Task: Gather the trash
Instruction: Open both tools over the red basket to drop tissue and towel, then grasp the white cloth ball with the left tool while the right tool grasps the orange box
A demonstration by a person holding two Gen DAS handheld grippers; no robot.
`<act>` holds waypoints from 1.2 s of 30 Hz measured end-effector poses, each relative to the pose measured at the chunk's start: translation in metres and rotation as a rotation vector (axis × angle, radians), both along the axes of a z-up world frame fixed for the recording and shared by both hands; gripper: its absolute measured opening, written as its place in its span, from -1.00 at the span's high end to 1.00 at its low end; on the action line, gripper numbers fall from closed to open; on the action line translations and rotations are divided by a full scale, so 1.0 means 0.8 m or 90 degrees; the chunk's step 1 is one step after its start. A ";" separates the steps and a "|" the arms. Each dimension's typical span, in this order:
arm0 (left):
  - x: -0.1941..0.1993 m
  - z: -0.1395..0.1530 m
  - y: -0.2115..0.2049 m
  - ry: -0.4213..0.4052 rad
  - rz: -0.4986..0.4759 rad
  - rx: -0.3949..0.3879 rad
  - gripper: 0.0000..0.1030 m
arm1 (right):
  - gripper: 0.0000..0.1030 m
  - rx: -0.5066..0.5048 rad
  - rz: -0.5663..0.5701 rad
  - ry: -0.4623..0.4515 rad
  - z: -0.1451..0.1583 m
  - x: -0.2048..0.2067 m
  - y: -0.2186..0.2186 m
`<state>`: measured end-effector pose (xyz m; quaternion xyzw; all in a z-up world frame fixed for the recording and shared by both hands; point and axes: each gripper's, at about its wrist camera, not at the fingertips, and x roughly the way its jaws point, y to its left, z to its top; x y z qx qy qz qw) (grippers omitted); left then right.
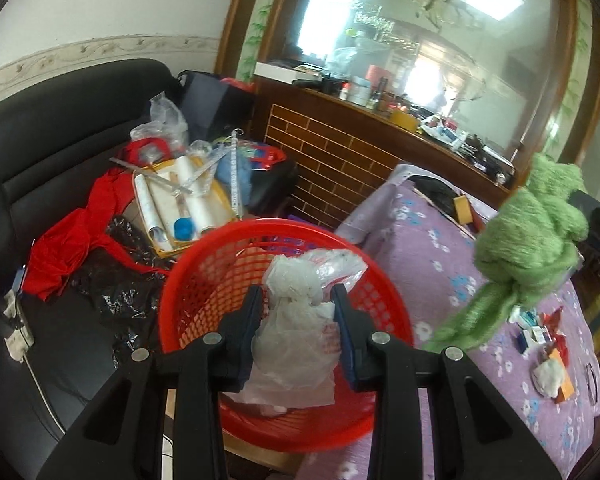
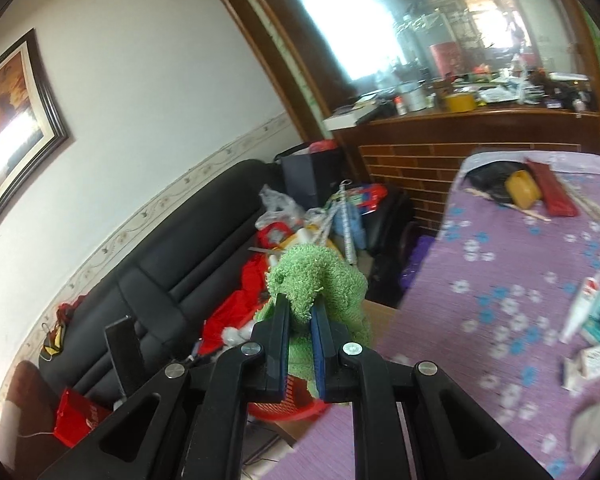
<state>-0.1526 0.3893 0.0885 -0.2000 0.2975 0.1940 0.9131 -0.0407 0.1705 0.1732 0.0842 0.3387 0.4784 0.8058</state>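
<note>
Red, green and lilac

Red mesh basket (image 1: 204, 276); whitish translucent plastic bag (image 1: 296, 320); fuzzy green cloth (image 2: 320, 280); table cover (image 1: 452, 248) lilac with white and blue flowers; black sofa (image 2: 172, 248).

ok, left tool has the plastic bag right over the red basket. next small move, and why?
Probably open the left tool and let the plastic bag drop. It is pinched between the pads and already hangs inside the rim of the red basket, so no further travel seems needed. The right tool can wait with its green cloth.

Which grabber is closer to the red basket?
Left. The left gripper holds a plastic bag right over the red basket; the right gripper, clutching green cloth, is off beside it.
</note>
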 end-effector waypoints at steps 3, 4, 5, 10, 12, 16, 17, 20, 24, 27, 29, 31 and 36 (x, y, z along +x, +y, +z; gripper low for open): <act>0.001 -0.006 0.008 0.007 0.010 -0.001 0.12 | 0.78 -0.005 0.007 0.015 -0.013 0.010 0.029; 0.001 -0.008 0.010 0.007 0.016 -0.002 0.04 | 0.73 -0.008 0.009 0.019 -0.019 0.013 0.039; -0.001 -0.008 0.011 0.005 0.021 0.002 0.00 | 0.73 -0.012 0.010 0.025 -0.026 0.016 0.047; -0.010 -0.005 0.006 -0.006 0.026 0.009 -0.14 | 0.21 -0.012 0.021 0.063 -0.048 0.030 0.053; -0.011 -0.004 -0.001 -0.007 0.020 0.011 -0.15 | 0.16 -0.022 0.012 0.043 -0.046 0.029 0.043; -0.006 -0.003 -0.025 -0.011 -0.009 0.009 -0.17 | -0.13 -0.032 -0.015 -0.006 -0.033 0.018 0.003; -0.003 -0.003 -0.037 -0.009 -0.025 0.011 -0.18 | -0.14 -0.037 -0.030 -0.022 -0.030 0.014 -0.010; 0.005 -0.003 -0.069 -0.001 -0.061 0.021 -0.22 | -0.14 -0.046 -0.048 -0.039 -0.029 0.009 -0.046; 0.018 -0.004 -0.115 0.011 -0.114 0.032 -0.25 | -0.14 -0.049 -0.069 -0.035 -0.036 0.004 -0.096; 0.031 -0.007 -0.150 0.025 -0.150 0.038 -0.25 | -0.14 -0.056 -0.085 -0.032 -0.045 -0.001 -0.134; 0.039 -0.009 -0.172 0.034 -0.174 0.043 -0.25 | -0.14 -0.063 -0.104 -0.026 -0.052 -0.003 -0.163; 0.046 -0.009 -0.193 0.039 -0.197 0.049 -0.25 | -0.14 -0.072 -0.129 -0.022 -0.059 -0.005 -0.194; 0.064 -0.012 -0.246 0.053 -0.253 0.055 -0.25 | -0.14 -0.108 -0.202 -0.015 -0.077 0.001 -0.281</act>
